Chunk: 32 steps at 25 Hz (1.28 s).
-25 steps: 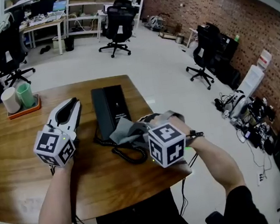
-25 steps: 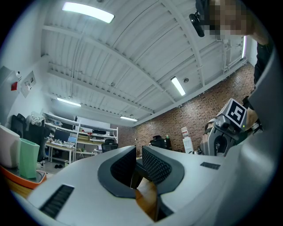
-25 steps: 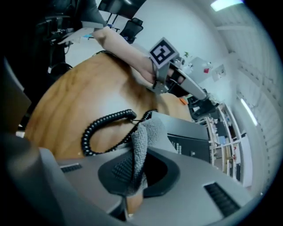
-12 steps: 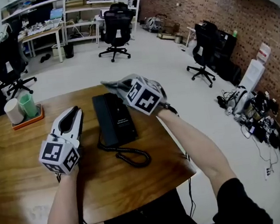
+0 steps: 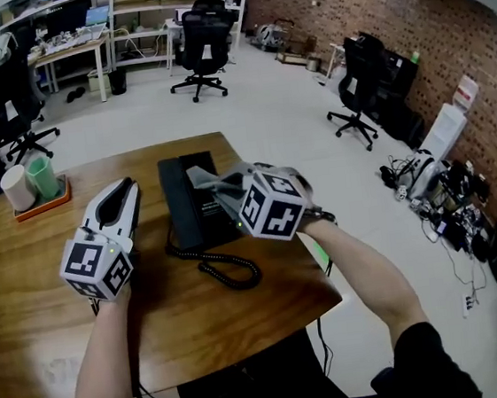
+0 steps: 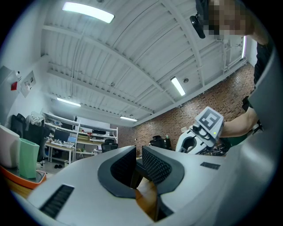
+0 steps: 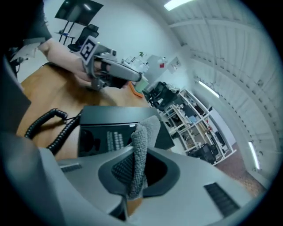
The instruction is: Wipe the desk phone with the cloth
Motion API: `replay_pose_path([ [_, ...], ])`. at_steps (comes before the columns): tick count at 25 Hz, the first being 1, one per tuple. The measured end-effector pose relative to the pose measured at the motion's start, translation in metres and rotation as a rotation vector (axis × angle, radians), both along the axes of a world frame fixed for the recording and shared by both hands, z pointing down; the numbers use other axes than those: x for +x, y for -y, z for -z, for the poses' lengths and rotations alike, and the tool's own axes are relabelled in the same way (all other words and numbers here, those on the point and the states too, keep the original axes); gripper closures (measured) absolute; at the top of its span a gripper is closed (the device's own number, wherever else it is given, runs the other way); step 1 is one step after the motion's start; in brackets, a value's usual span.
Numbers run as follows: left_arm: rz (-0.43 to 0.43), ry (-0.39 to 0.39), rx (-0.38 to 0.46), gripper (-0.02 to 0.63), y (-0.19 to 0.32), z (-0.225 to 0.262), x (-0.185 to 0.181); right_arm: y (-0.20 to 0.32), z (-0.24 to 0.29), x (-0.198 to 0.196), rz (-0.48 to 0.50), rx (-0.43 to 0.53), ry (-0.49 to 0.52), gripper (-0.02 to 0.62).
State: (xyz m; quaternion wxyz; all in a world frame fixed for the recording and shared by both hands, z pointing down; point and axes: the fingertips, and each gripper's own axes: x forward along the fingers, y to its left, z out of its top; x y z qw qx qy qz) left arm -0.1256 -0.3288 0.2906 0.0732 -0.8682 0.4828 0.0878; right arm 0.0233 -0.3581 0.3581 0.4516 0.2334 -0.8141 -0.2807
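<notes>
I have two hand-held grippers in view and one of each of the task's things. The single desk phone (image 5: 187,208) lies flat near the middle of the wooden worktop (image 5: 40,324). Its one coiled cord (image 5: 227,268) loops on the wood at its near end.

My right hand-held gripper (image 5: 226,188) is clamped on the one grey cloth (image 5: 202,178). In the right gripper view the cloth (image 7: 142,143) stands pinched between the two jaws, its free end flopping out beyond the tips. The phone (image 7: 110,118) sits straight ahead below it, with the cord (image 7: 44,126) off to the left. The right hand-held gripper (image 7: 140,170) is above the phone's right side. I cannot tell whether the cloth touches the phone.

My left hand-held gripper (image 5: 122,197) sits just beside the phone's left edge. In the left gripper view its (image 6: 138,161) two jaws are drawn together to a thin slit with nothing between them. Only a sliver of wood shows through.

At the far left corner of the worktop stands one orange tray (image 5: 51,199) carrying two cups, one white (image 5: 15,187) and one green (image 5: 43,174). They are well apart from the phone.
</notes>
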Motion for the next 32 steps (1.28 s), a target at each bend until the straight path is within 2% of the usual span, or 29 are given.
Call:
replay_pose_path([
  [5,0.001,0.003,-0.002,0.572,0.000,0.000,0.000,-0.067,-0.029,0.015,0.104,-0.028,-0.140,0.569],
  [7,0.002,0.003,-0.001,0.572,0.001,0.000,0.000,-0.089,-0.039,0.021,0.155,-0.082,-0.210,0.569],
  [9,0.001,0.003,-0.002,0.572,0.001,0.000,0.000,-0.099,-0.037,0.023,0.198,-0.138,-0.234,0.569],
  [11,0.001,0.003,-0.003,0.572,0.001,0.000,0.000,-0.078,-0.014,0.020,0.165,-0.119,-0.149,0.569],
  [15,0.003,0.001,-0.004,0.572,0.001,-0.002,-0.002,0.009,0.051,0.003,-0.037,0.024,0.160,0.569],
  [18,0.003,-0.003,-0.003,0.572,0.001,-0.002,-0.001,0.057,0.062,-0.012,-0.125,0.033,0.252,0.569],
  [21,0.001,-0.006,-0.002,0.572,0.000,-0.003,0.000,0.081,0.050,-0.023,-0.159,0.033,0.218,0.569],
  [24,-0.003,-0.003,0.000,0.572,0.000,-0.001,0.001,0.083,0.037,-0.019,-0.159,0.024,0.158,0.569],
  [32,-0.004,0.002,-0.002,0.572,0.000,0.000,0.000,-0.018,-0.005,-0.002,0.019,-0.015,-0.056,0.569],
])
